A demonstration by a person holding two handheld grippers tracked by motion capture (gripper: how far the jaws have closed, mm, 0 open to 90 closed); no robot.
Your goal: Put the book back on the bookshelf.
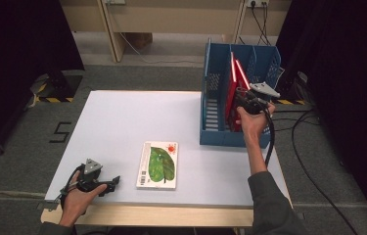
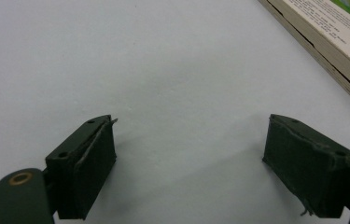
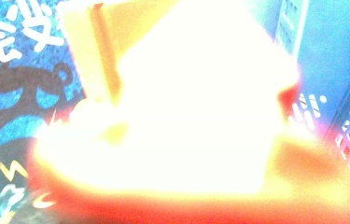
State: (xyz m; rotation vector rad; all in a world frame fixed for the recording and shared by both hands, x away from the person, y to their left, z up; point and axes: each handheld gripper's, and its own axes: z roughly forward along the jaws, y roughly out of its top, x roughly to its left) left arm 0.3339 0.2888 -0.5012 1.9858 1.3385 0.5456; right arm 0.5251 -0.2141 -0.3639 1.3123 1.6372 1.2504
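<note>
My right gripper (image 1: 242, 95) is at the red books (image 1: 234, 83) standing in the blue plastic rack (image 1: 215, 98); my left gripper (image 1: 115, 182) rests on the white table (image 1: 122, 122).

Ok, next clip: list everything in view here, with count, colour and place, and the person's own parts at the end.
Table: one, white top with a wooden front edge, centre of the high view.
File rack: one, blue, slotted walls and dividers, at the table's far right.
Red books: two as far as I can tell, standing upright in the rack.
Picture book: one, white cover with a green leaf and a small red sun, lying flat near the table's front, apart from the rack.
Left gripper: one, black jaws, open over bare table at the front left corner, beside the picture book.
Right gripper: one, black, at the red books in the rack; its own view is washed out, so the grip is unclear.
</note>
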